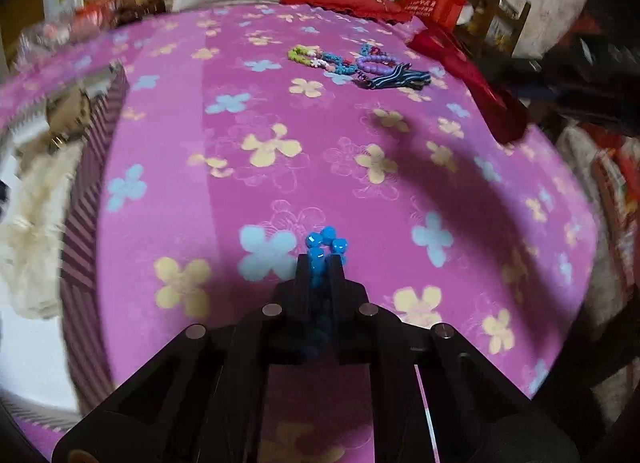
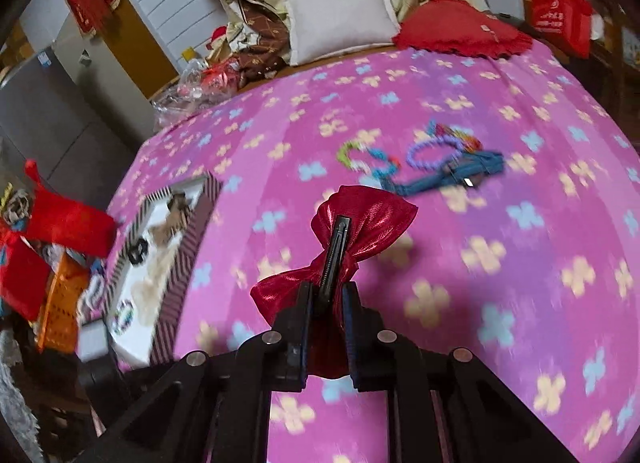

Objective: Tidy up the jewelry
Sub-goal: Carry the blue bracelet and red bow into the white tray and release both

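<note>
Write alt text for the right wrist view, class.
The right gripper is shut on a shiny red bow hair clip above a pink flowered blanket. Beaded bracelets lie beyond; a striped box sits left.

Grippers: two [image 1: 320, 263] [image 2: 326, 295]
Red bow clips: one [image 2: 364, 219]
Striped boxes: one [image 2: 192, 247]
White pillows: one [image 2: 340, 23]

The right gripper [image 2: 326, 295] pinches a shiny red bow hair clip [image 2: 360, 219] by its black clip bar, above a pink flowered blanket [image 2: 500, 303]. Farther off lies a blurred heap of beaded bracelets [image 2: 424, 153] beside a blue strap [image 2: 460, 175]. A striped-rim box [image 2: 192, 239] sits at left
</note>
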The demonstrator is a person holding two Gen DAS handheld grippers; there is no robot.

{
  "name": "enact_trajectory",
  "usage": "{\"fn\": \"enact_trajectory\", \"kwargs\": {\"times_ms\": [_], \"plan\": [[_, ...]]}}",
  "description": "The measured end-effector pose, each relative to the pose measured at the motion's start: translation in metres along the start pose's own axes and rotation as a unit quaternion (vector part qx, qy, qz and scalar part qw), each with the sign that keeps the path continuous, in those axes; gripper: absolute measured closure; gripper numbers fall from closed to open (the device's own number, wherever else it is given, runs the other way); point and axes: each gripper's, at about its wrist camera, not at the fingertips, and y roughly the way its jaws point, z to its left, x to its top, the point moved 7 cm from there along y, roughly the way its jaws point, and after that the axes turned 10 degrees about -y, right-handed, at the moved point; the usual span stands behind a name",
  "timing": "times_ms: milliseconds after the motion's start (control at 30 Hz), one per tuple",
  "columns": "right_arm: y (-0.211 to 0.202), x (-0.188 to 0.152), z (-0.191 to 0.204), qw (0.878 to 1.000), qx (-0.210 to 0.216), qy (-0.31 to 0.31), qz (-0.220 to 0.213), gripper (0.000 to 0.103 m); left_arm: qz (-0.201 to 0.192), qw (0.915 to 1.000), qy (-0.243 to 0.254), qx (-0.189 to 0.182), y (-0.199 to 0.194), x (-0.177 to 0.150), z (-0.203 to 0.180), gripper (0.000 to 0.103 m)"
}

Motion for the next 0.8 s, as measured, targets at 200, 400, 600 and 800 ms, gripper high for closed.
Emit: {"fn": "enact_trajectory", "kwargs": {"times_ms": [200, 400, 600, 800], "plan": [[-0.010, -0.029, 0.016, 1.000, 0.000, -0.009, 0.001, 0.089, -0.013, 0.9970, -0.050, -0.057, -0.034, 0.012, 0.012, 0.096], [-0.005, -0.028, 0.061, 0.999, 0.019, -0.041, 0.004, 0.089, -0.084, 0.9895, -0.106, -0.051, -0.099, 0.034, 0.066, 0.096], [0.014, -0.017, 0.135, 0.993, 0.048, -0.109, 0.014, 0.089, -0.118, 0.9794, -0.163, 0.014, -0.132, 0.056, 0.145, 0.096], [0.051, -0.014, 0.224, 0.980, 0.093, -0.175, 0.035, 0.089, -0.117, 0.9717, -0.201, 0.041, -0.124, 0.087, 0.209, 0.097]]}}
